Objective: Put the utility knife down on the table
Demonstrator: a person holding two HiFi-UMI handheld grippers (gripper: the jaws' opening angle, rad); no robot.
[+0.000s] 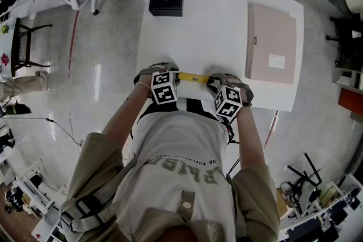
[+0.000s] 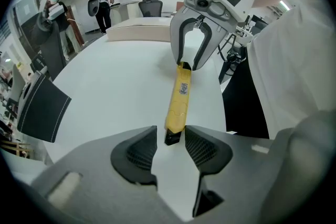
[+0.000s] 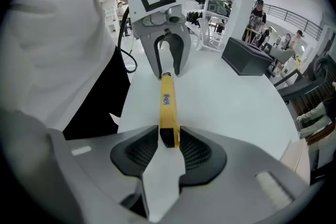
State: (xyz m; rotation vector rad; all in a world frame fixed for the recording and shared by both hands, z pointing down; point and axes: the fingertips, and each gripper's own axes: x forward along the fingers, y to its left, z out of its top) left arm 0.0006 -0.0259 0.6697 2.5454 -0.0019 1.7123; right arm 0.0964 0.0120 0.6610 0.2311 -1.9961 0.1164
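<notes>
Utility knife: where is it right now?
In the head view, the utility knife stretches between the left gripper and the right gripper, over the near edge of the white table.

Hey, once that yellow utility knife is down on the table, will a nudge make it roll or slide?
The utility knife looks flat-sided, so it probably won't roll. It runs straight from the right gripper to the left gripper, so likely stiff. The table looks smooth, so a nudge may slide it.

White printed T-shirt (image 1: 181, 136), khaki sleeves (image 1: 97, 160), apparently strapped.
</notes>
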